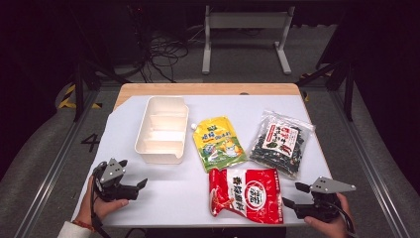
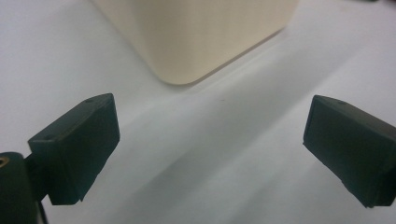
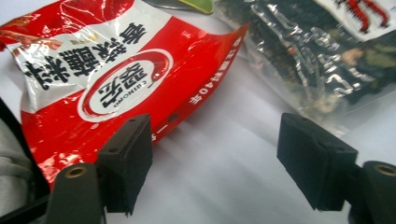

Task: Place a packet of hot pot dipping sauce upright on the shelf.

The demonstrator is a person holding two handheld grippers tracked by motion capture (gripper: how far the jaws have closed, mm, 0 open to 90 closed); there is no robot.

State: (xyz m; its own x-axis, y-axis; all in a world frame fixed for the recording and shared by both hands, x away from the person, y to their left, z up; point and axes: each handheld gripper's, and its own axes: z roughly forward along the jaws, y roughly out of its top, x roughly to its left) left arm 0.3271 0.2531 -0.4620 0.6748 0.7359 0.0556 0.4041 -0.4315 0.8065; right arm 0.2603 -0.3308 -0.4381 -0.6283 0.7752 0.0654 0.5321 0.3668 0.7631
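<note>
High view: left tongs (image 1: 143, 184), right tongs (image 1: 293, 195) both wide open, empty.

Dark room, grey floor (image 1: 44, 144) around a wooden table (image 1: 208, 89) with a white top sheet. Tangle of black cables (image 1: 158, 54) on the floor behind it, beside a white metal stand (image 1: 245, 34). Yellow-black hazard tape (image 1: 67, 96) at left.

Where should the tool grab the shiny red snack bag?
Probably the flat sealed right edge of the shiny red plastic snack bag, coming from the right with the right tool. That thin seam lies nearest its open jaws, and its corner curls slightly off the white table.
</note>
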